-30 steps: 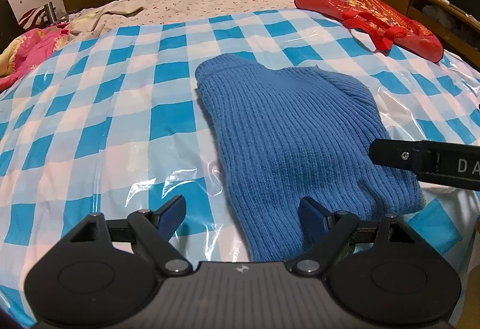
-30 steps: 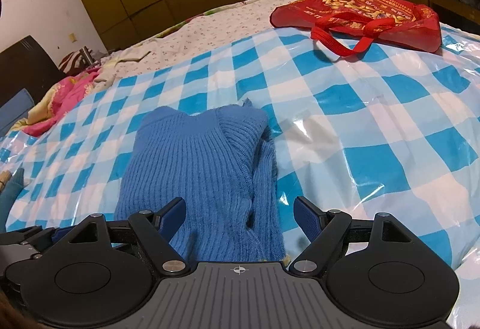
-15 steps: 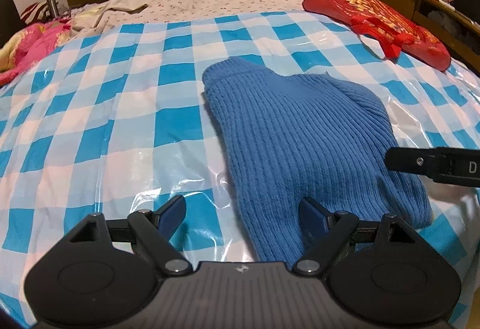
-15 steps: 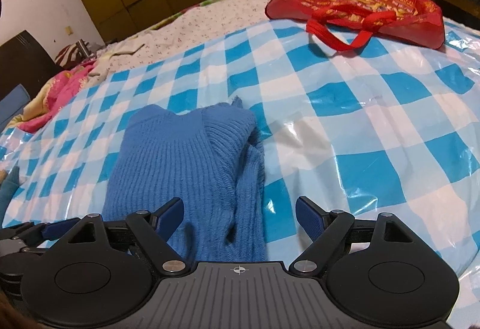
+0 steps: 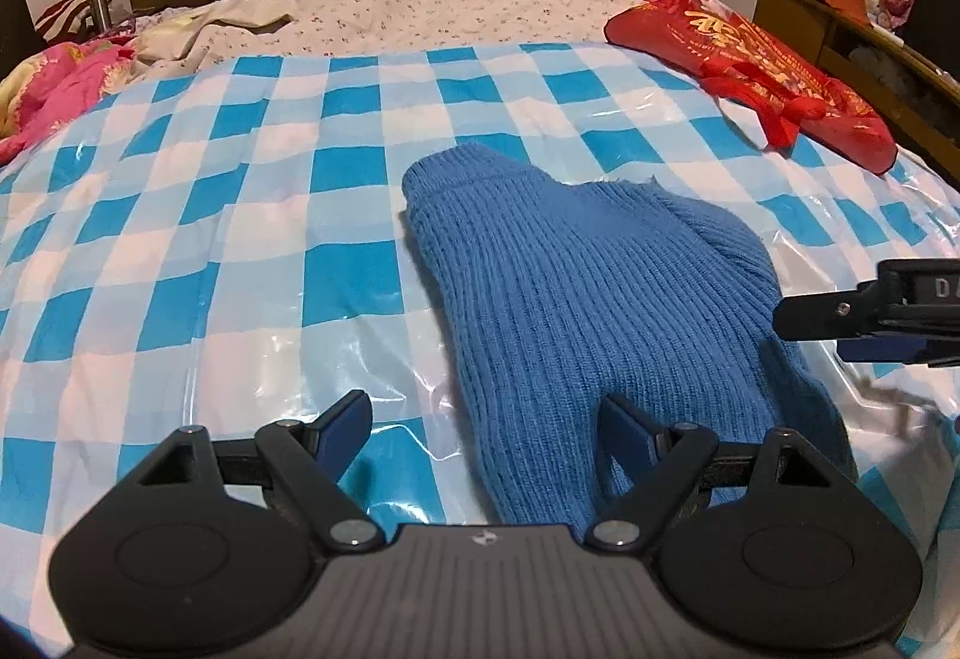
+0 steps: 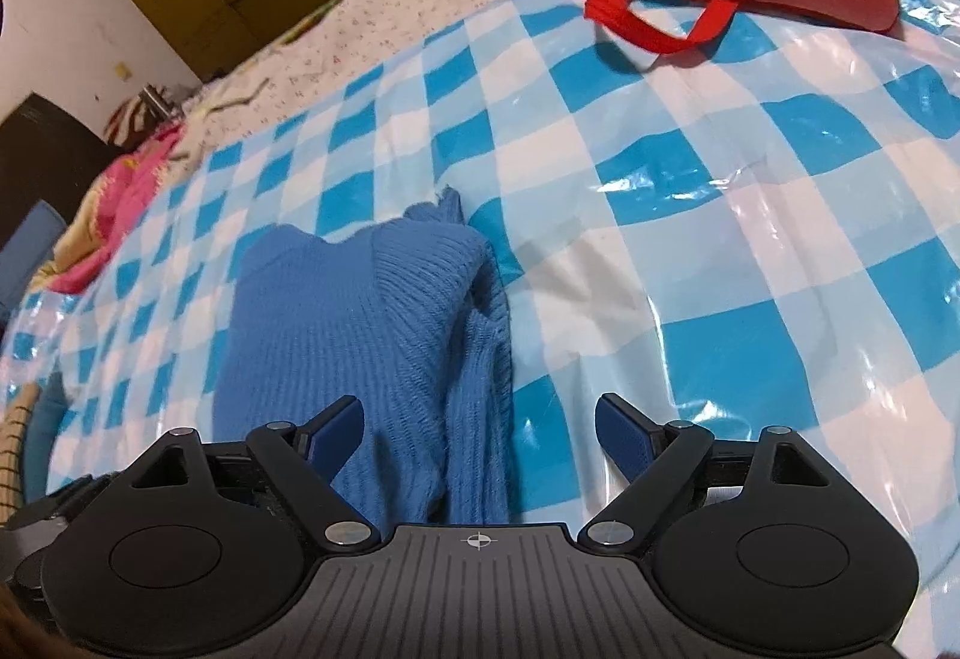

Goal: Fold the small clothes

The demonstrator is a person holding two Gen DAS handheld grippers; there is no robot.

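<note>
The blue sweater (image 5: 606,311) lay partly folded on the checkered sheet (image 5: 240,239), left gripper (image 5: 483,428) open, right gripper (image 6: 480,428) opening (neither holding anything), both probably lining up at its near hem for the next fold.

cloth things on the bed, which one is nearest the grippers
The folded blue sweater, lying just ahead of both grippers; the red bag and pink bedding lie far off at the edges.

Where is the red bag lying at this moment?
The red bag lies at the far right of the blue checked plastic sheet on the bed, beyond the folded blue sweater and apart from it, in both wrist views.
</note>
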